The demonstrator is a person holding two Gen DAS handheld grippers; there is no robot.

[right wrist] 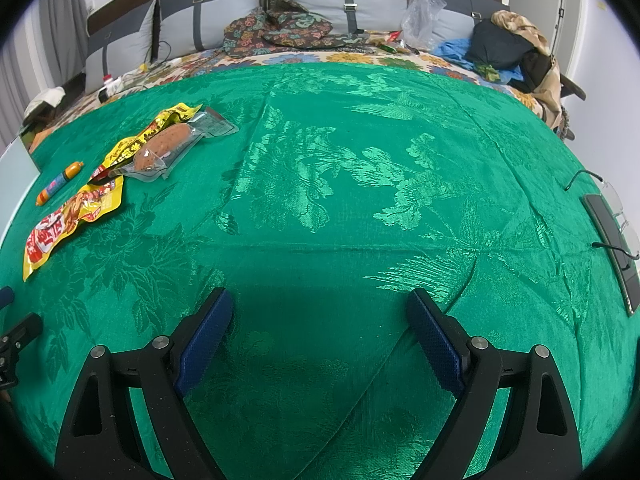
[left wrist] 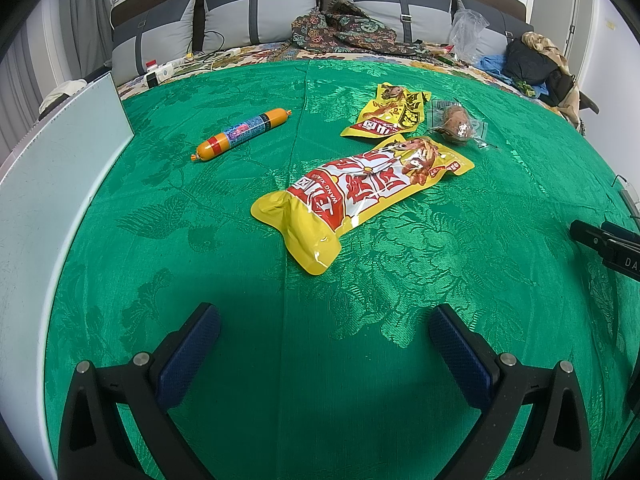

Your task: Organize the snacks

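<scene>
Several snacks lie on the green cloth [left wrist: 360,320]. A long yellow-and-red packet [left wrist: 360,192] lies ahead of my open, empty left gripper [left wrist: 324,320]. Beyond it lie a smaller yellow packet [left wrist: 388,112] and a clear-wrapped brown snack [left wrist: 456,122]. An orange sausage stick [left wrist: 240,134] lies to the left. In the right wrist view the same long packet [right wrist: 68,220], small yellow packet [right wrist: 148,136], clear-wrapped snack [right wrist: 168,146] and sausage [right wrist: 60,180] lie far left. My right gripper [right wrist: 320,320] is open and empty over bare cloth.
A white board or box wall [left wrist: 52,184] stands along the left edge. A black device [right wrist: 612,240] and glasses [right wrist: 618,200] lie at the right edge. Behind the cloth are pillows, a patterned blanket [left wrist: 340,28], a plastic bag [left wrist: 468,28] and clothes. The right gripper's body [left wrist: 608,244] shows at right.
</scene>
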